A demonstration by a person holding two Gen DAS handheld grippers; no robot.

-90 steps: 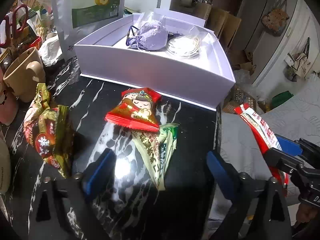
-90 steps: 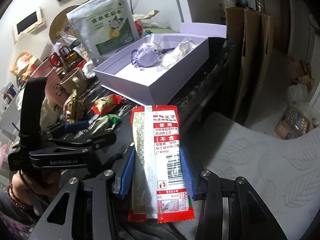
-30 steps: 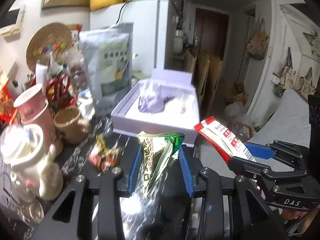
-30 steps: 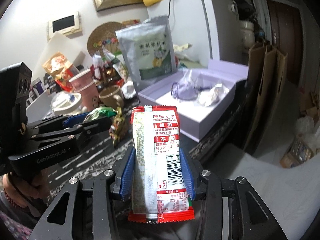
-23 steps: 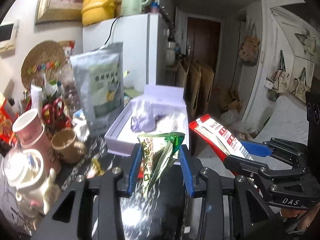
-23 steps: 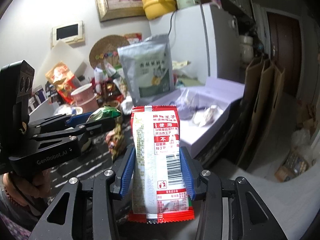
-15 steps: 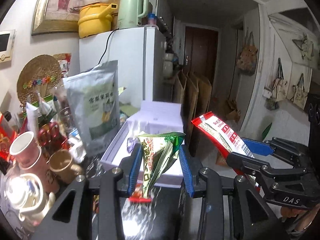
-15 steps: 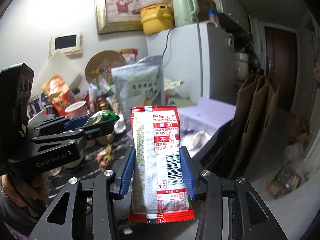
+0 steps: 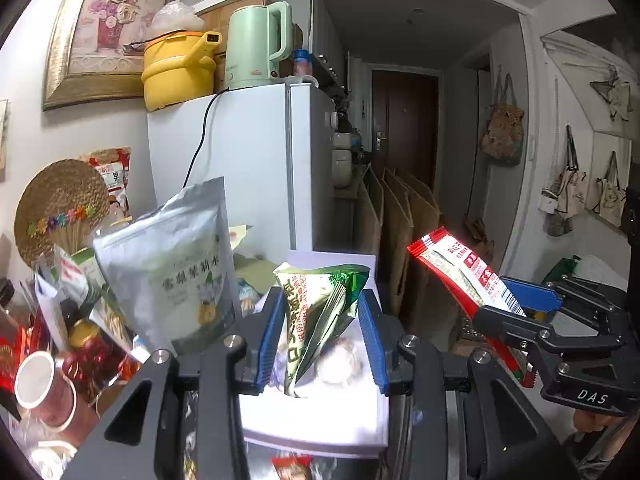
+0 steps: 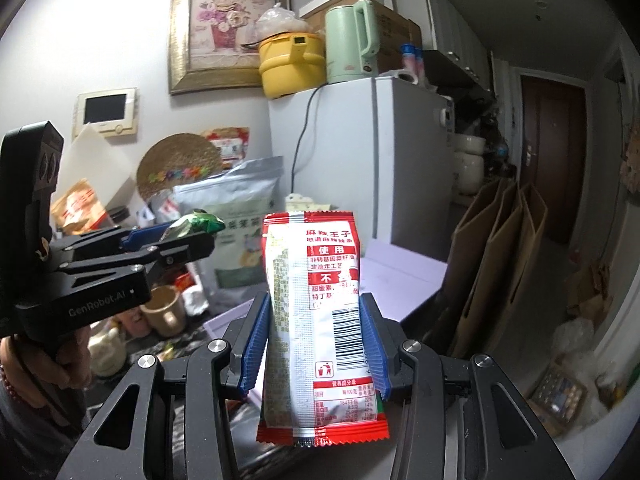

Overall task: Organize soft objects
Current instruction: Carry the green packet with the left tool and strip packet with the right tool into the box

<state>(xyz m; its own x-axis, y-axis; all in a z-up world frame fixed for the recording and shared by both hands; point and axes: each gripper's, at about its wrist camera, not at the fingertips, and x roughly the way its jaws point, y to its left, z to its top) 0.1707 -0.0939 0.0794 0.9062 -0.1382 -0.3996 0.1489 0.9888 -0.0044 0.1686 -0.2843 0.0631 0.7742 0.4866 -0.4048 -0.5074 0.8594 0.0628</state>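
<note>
My left gripper (image 9: 321,334) is shut on a green and white snack packet (image 9: 320,316), held upright in the air in front of the white open box (image 9: 312,420). In the right wrist view the same left gripper (image 10: 188,236) stands at the left with the green packet (image 10: 196,222) poking out. My right gripper (image 10: 314,348) is shut on a red and white snack packet (image 10: 320,320) that stands upright between the blue pads. The left wrist view shows that red packet (image 9: 460,272) tilted at the right, in the right gripper (image 9: 516,312). Both are above the table.
A silver tea pouch (image 9: 172,268) stands left of the box, with cups (image 9: 44,388), scissors and other clutter beside it. A white fridge (image 9: 248,168) rises behind, with a yellow pot (image 9: 176,68) and green kettle (image 9: 260,44) on top. Brown paper bags (image 10: 500,272) lean at the right.
Both grippers have risen and moved toward the box with their packets still held. The table and box have dropped low in both views, and the fridge top has come into sight.
</note>
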